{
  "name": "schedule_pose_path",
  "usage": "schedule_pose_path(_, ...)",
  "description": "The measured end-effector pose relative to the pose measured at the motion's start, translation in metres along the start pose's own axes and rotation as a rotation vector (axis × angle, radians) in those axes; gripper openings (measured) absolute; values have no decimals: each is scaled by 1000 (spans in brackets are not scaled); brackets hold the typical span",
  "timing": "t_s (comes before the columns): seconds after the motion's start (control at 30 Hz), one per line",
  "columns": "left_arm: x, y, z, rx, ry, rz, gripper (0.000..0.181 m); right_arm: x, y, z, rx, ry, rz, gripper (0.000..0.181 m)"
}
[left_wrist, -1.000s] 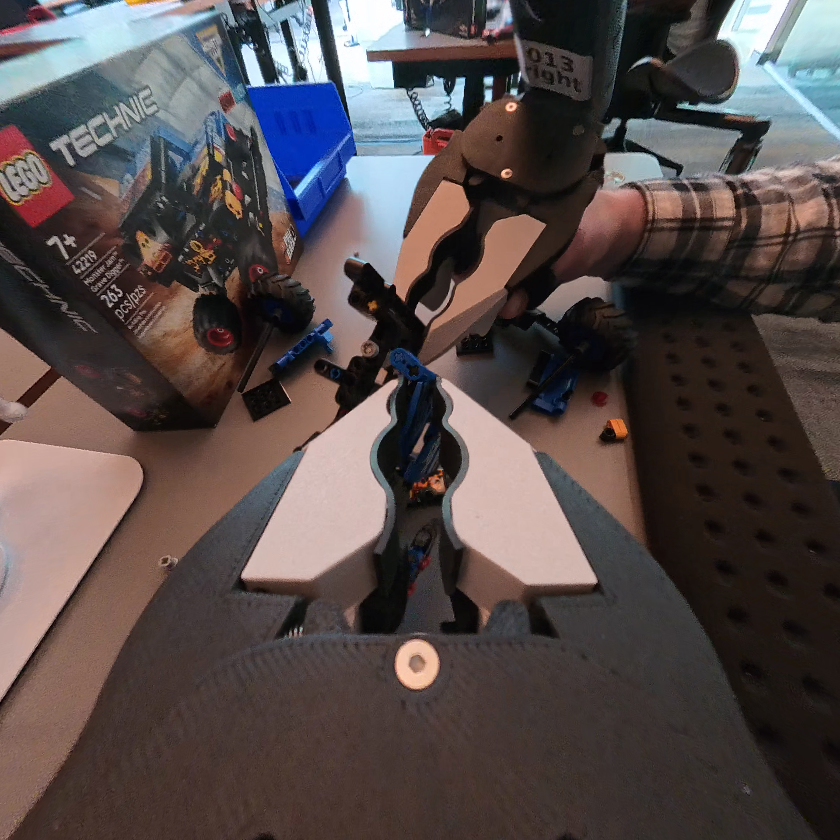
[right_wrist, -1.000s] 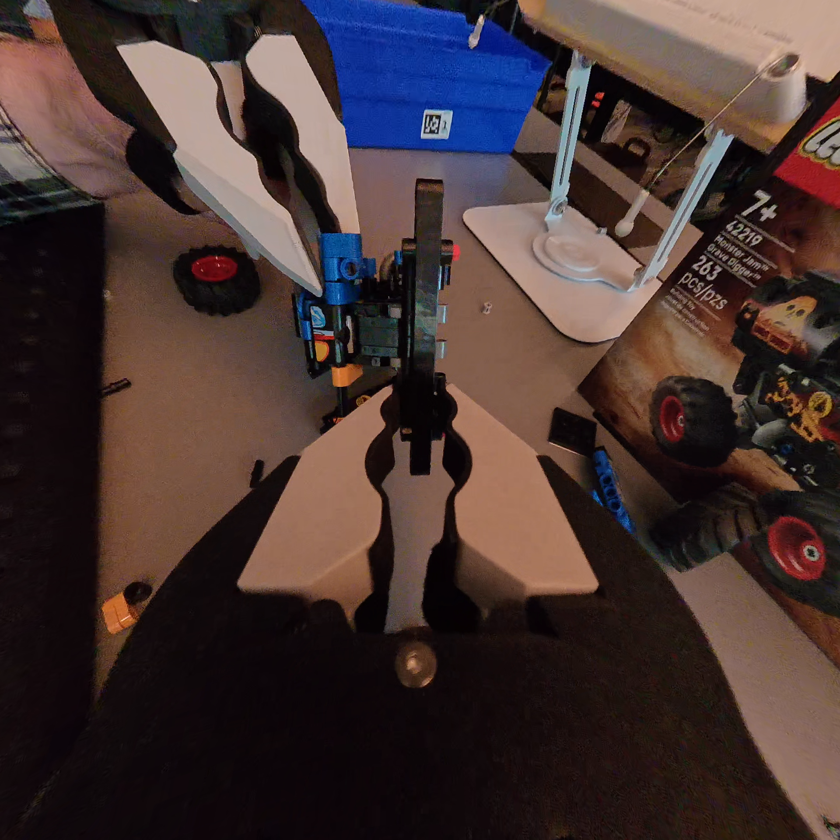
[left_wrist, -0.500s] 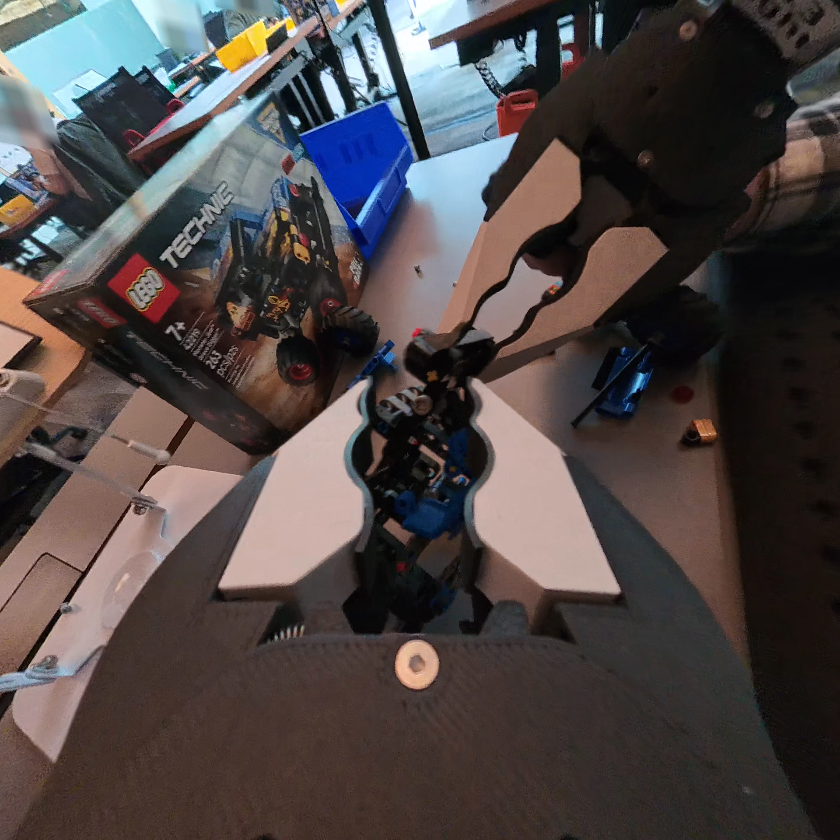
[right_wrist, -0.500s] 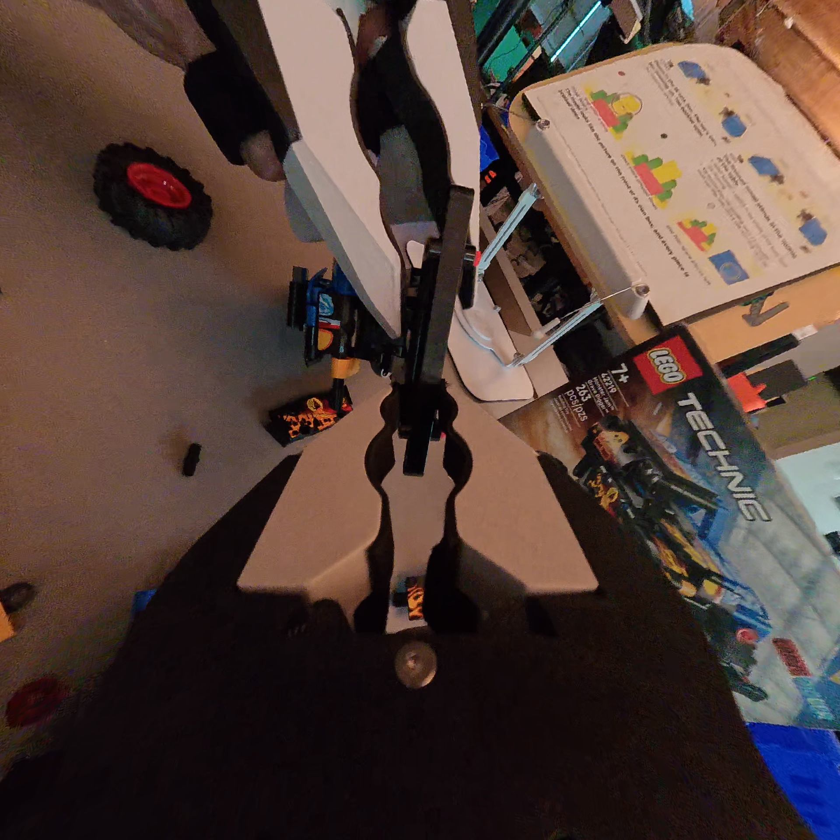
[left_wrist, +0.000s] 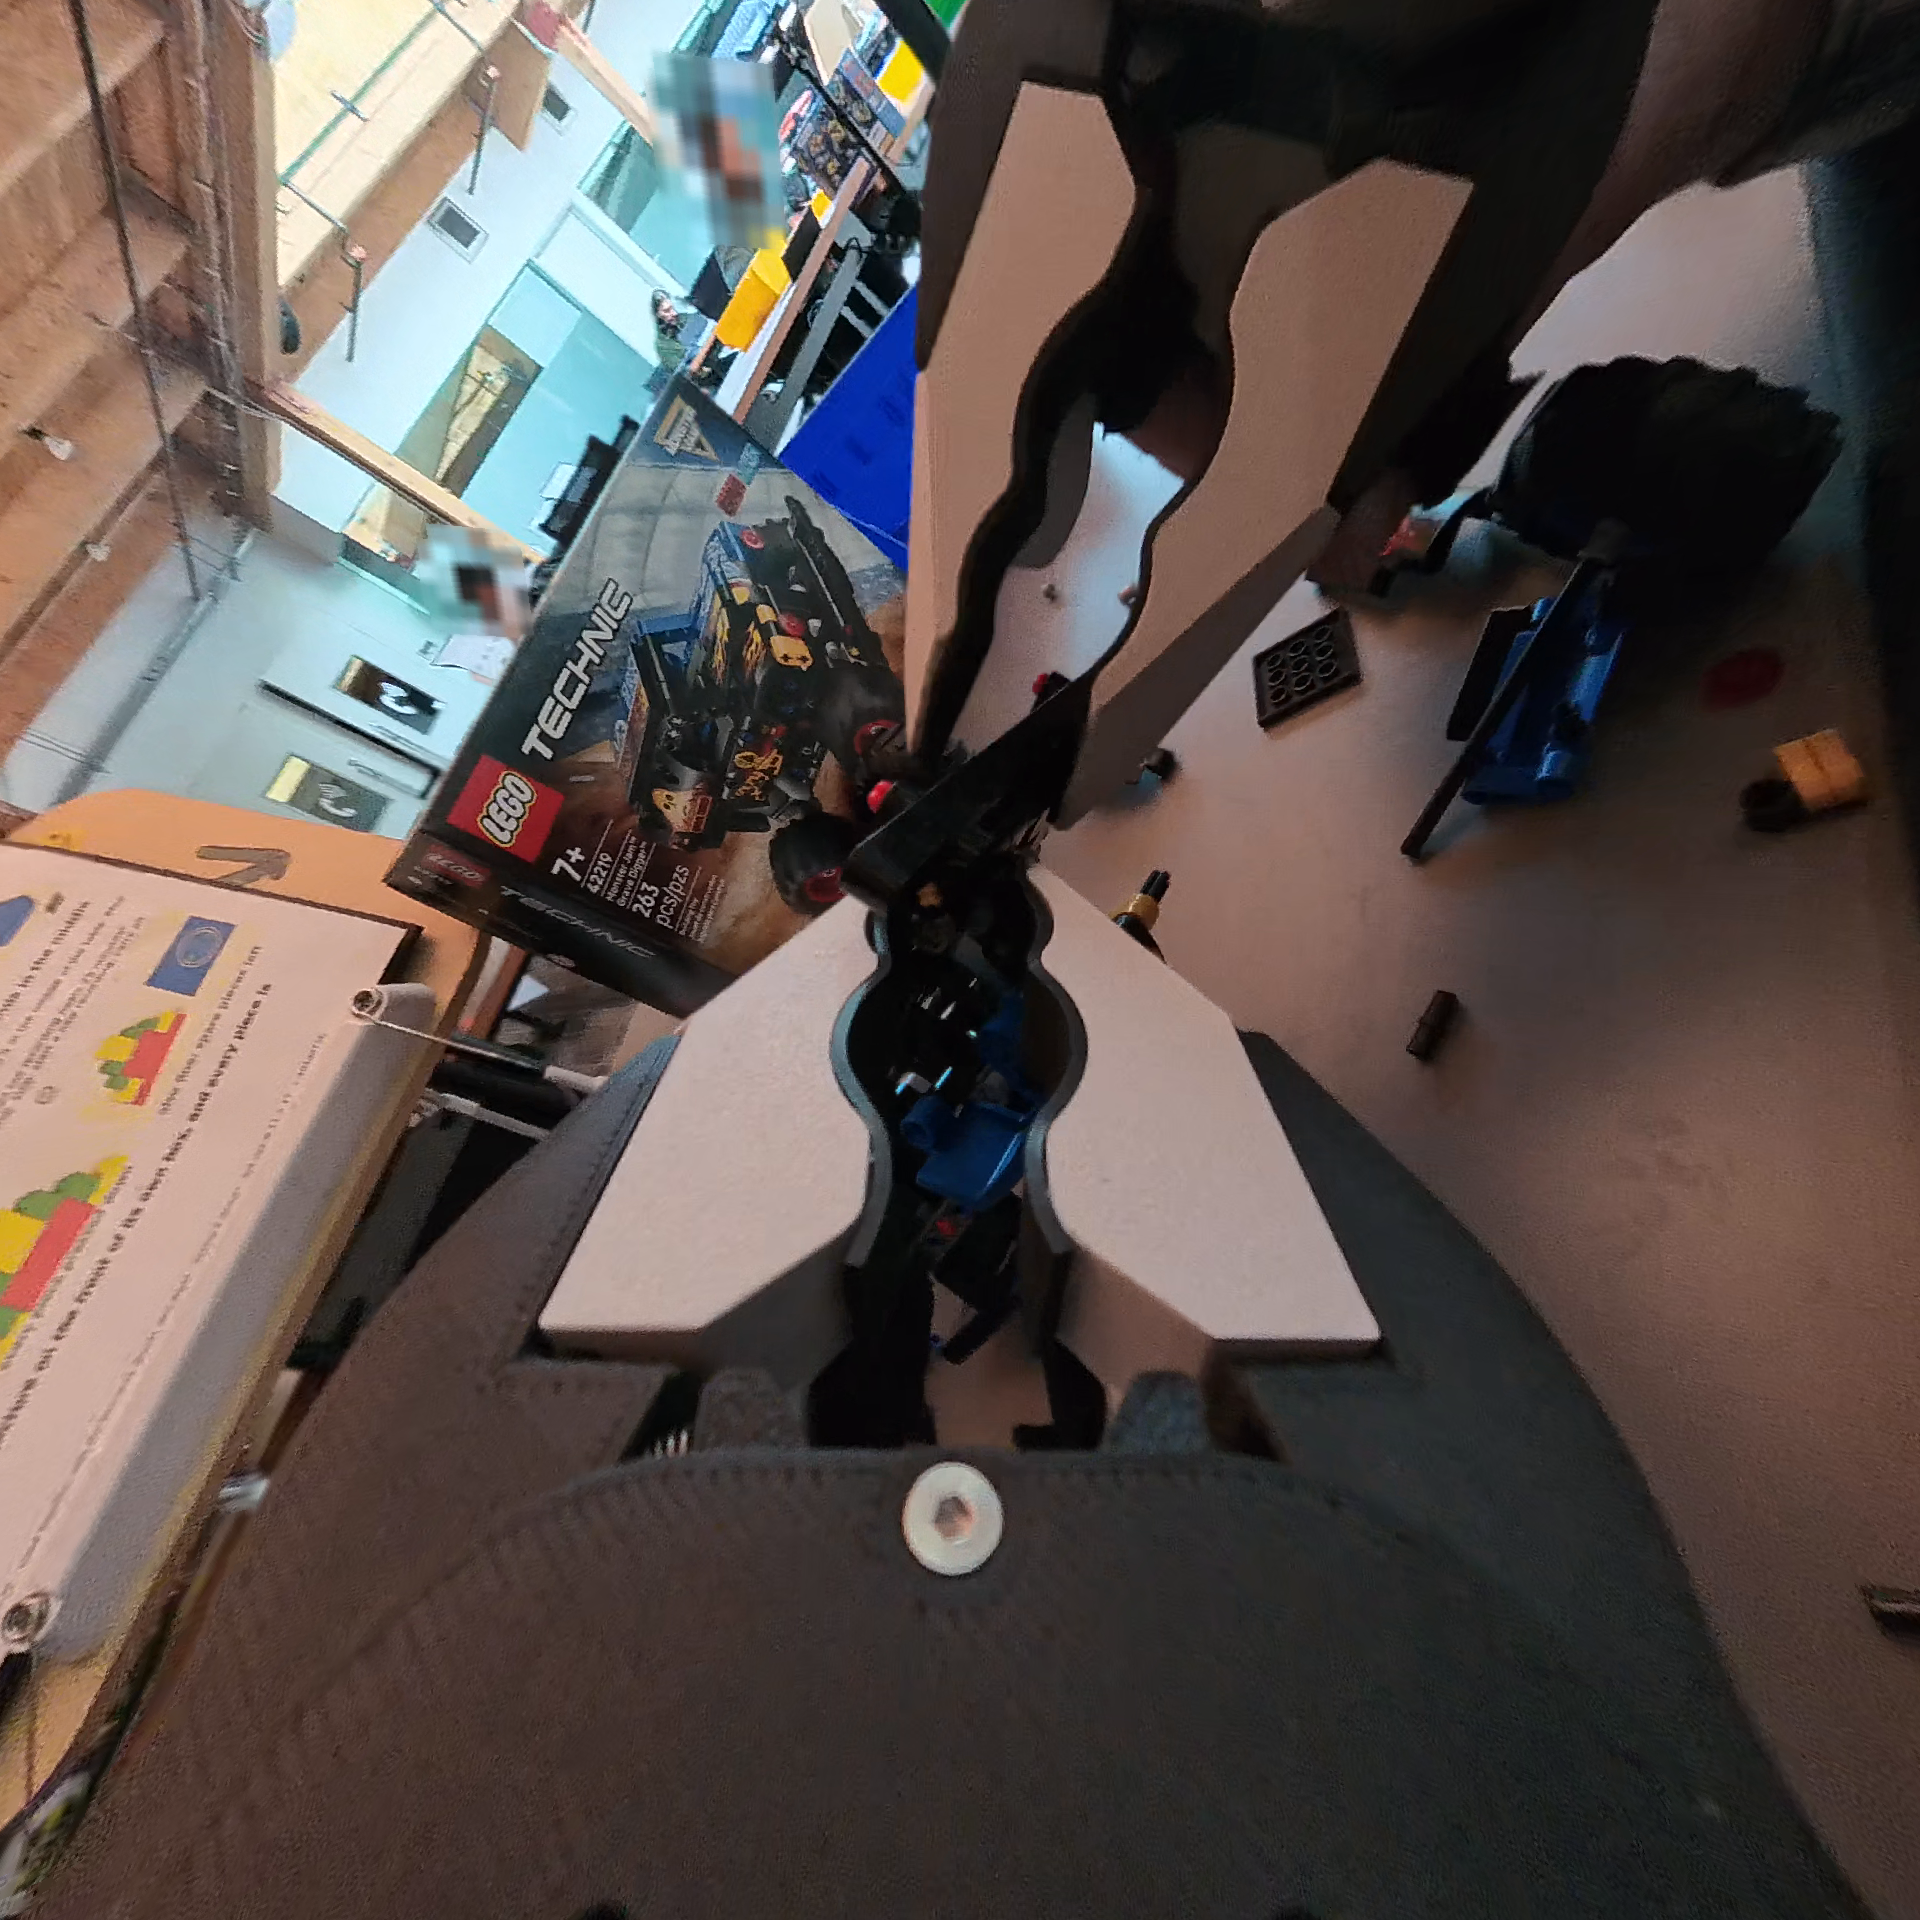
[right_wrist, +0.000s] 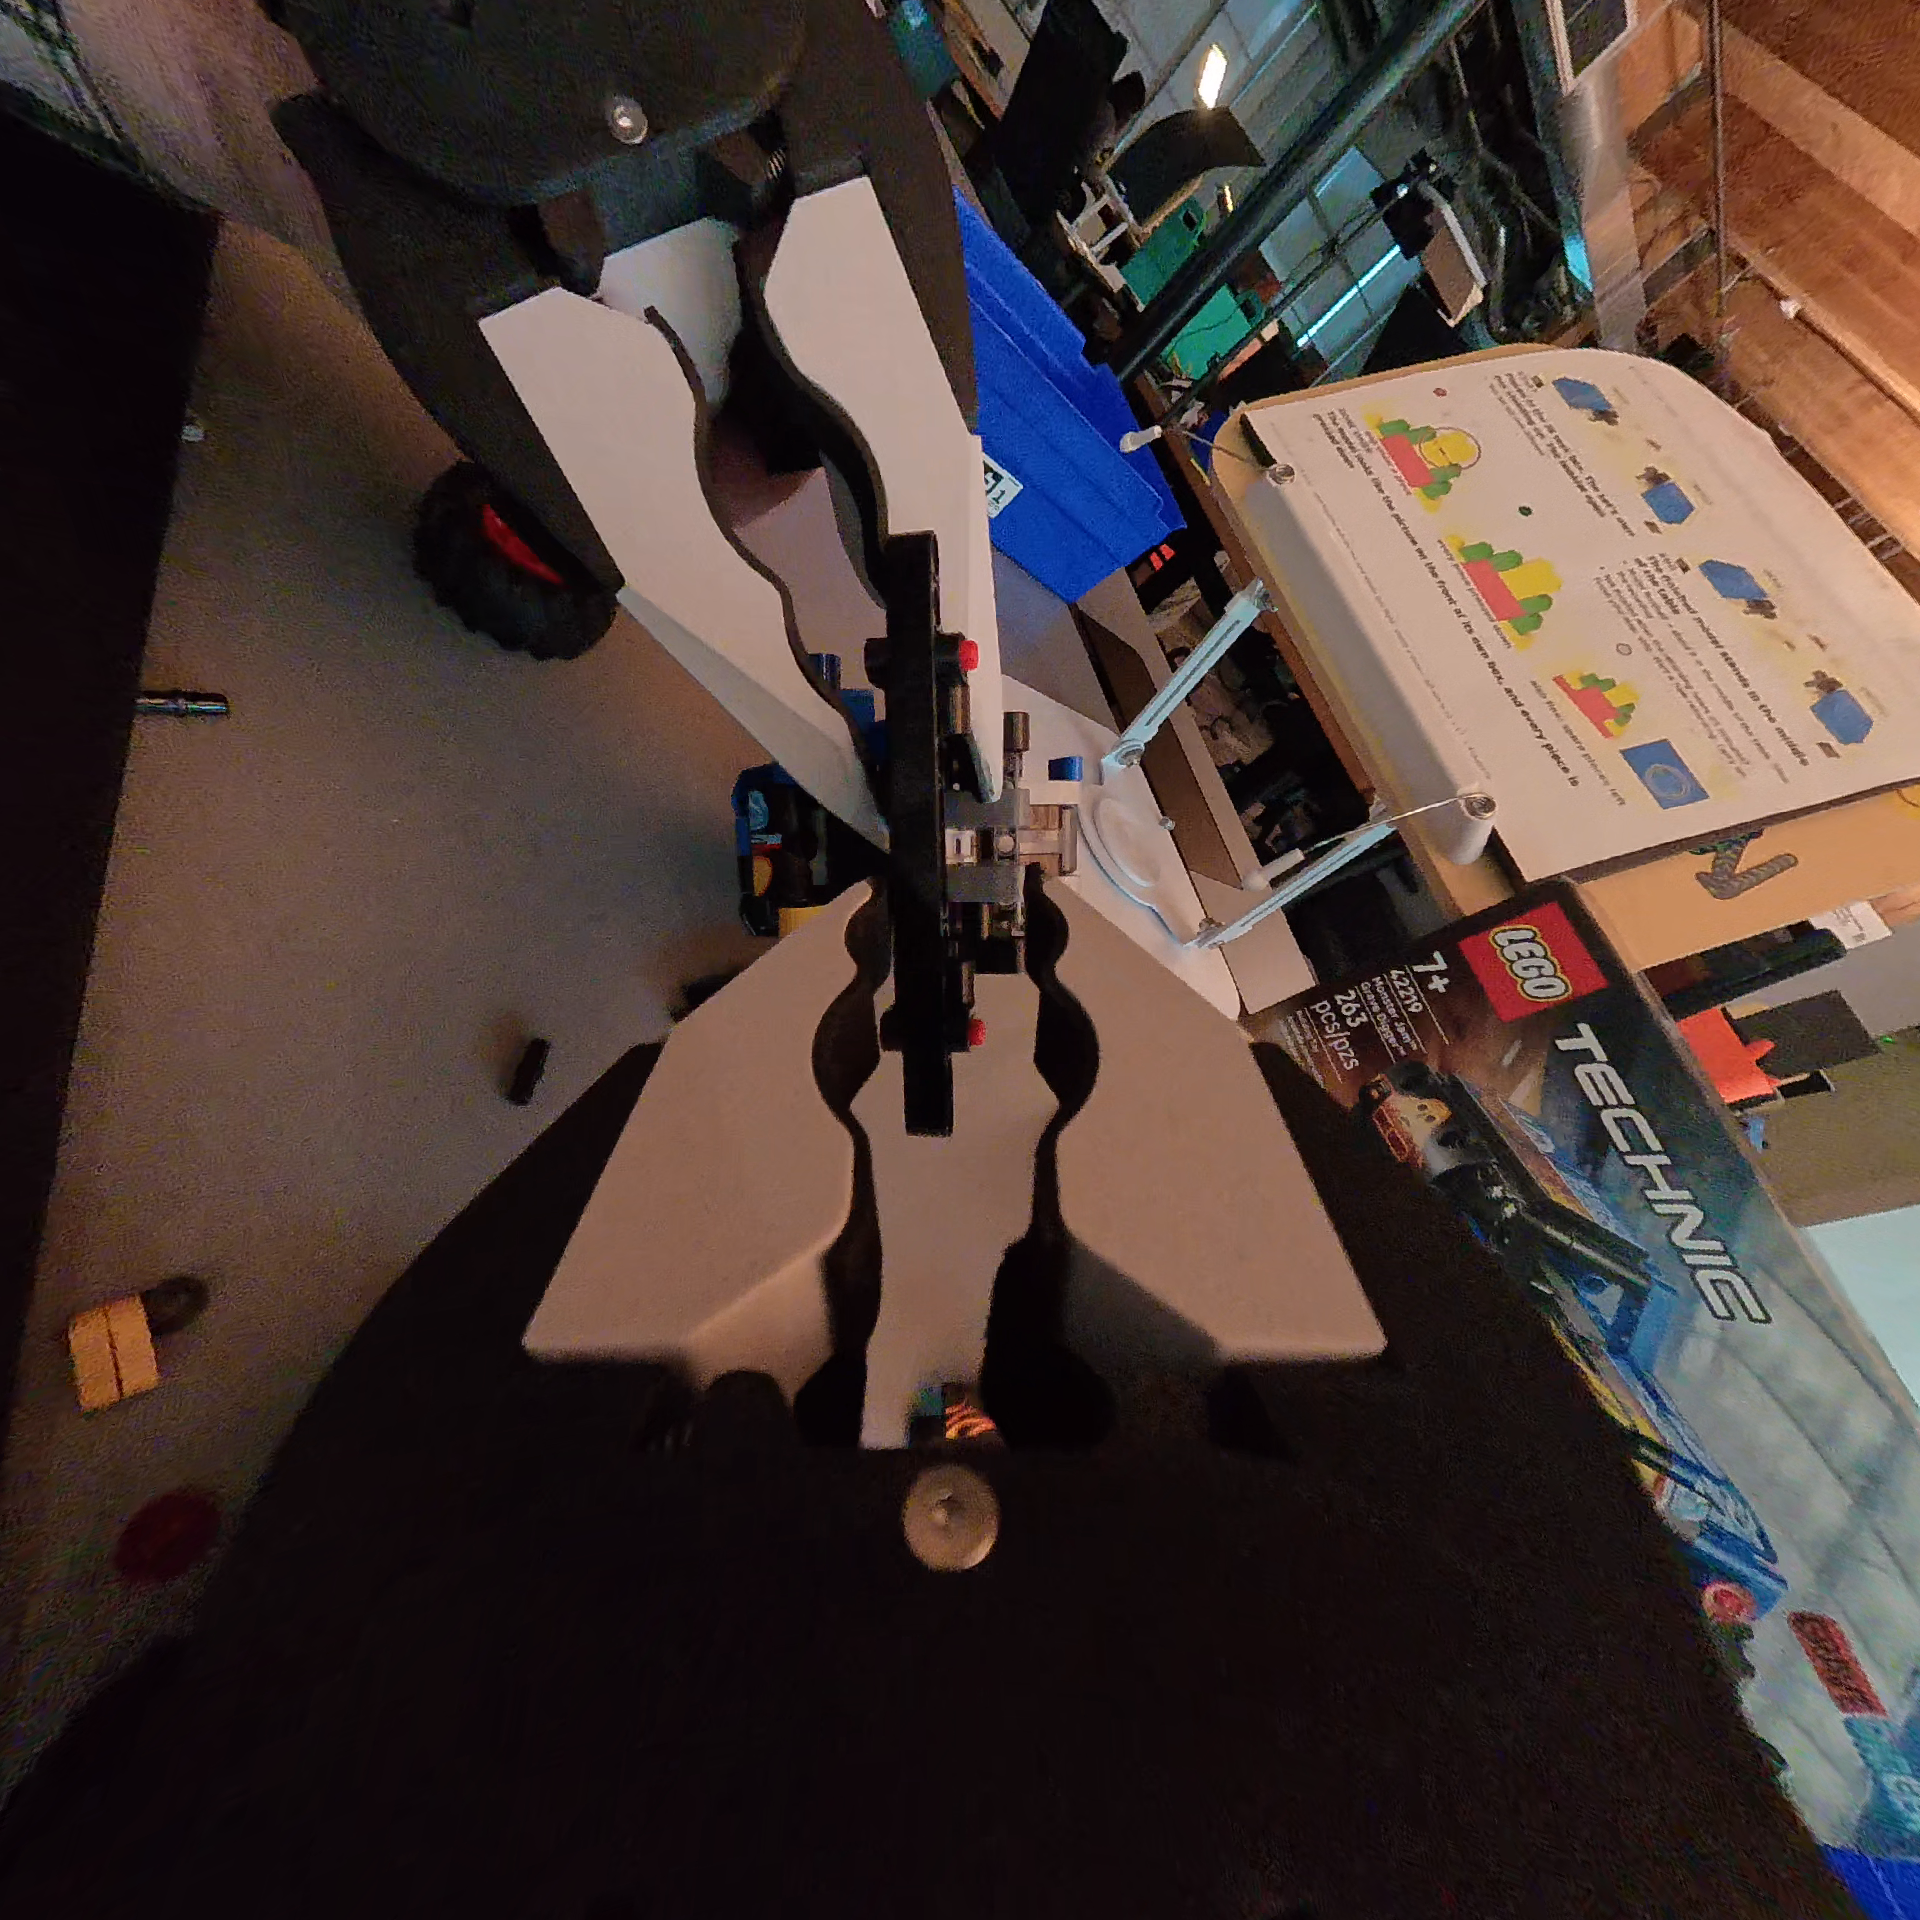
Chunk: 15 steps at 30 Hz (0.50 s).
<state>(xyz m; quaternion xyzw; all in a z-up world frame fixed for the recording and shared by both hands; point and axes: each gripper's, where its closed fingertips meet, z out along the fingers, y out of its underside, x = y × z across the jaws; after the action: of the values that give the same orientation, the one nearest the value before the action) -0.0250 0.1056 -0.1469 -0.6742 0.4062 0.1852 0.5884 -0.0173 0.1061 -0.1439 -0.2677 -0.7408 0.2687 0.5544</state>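
Tools meet mid-air over grey surface (left_wrist: 1558, 1091): left tool (left_wrist: 951, 904) nearly closed w/ fingers clamped on a black-and-blue brick assembly (left_wrist: 961, 1101), held above the surface. Right tool (right_wrist: 951, 904) narrowly parted, gripping a flat black beam (right_wrist: 920, 831) on edge betw. its fingers; beam joins the same assembly, w/ small red pins on it. In left wrist view right tool (left_wrist: 997, 748) comes in from above, tips at the beam.

Containers: blue bin (right_wrist: 1049, 436) at the far edge, contents not visible; printed toy box (left_wrist: 665, 748) standing closed beside it.

Loose on the surface: black tyre w/ red hub (right_wrist: 499, 561), blue part (left_wrist: 1538, 696), square black plate (left_wrist: 1304, 665), tan piece (left_wrist: 1818, 769), red disc (left_wrist: 1745, 675). Instruction sheet on white stand (right_wrist: 1558, 603) near the box.
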Motion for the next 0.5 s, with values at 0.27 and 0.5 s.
schedule_pose_path(0.27,2,4,2,-9,-6,4,15,-9,-4,5,-19,-17,-23,7)
schedule_pose_path(0.5,5,4,4,-13,-9,20,15,-10,-6,2,-3,-15,-40,11)
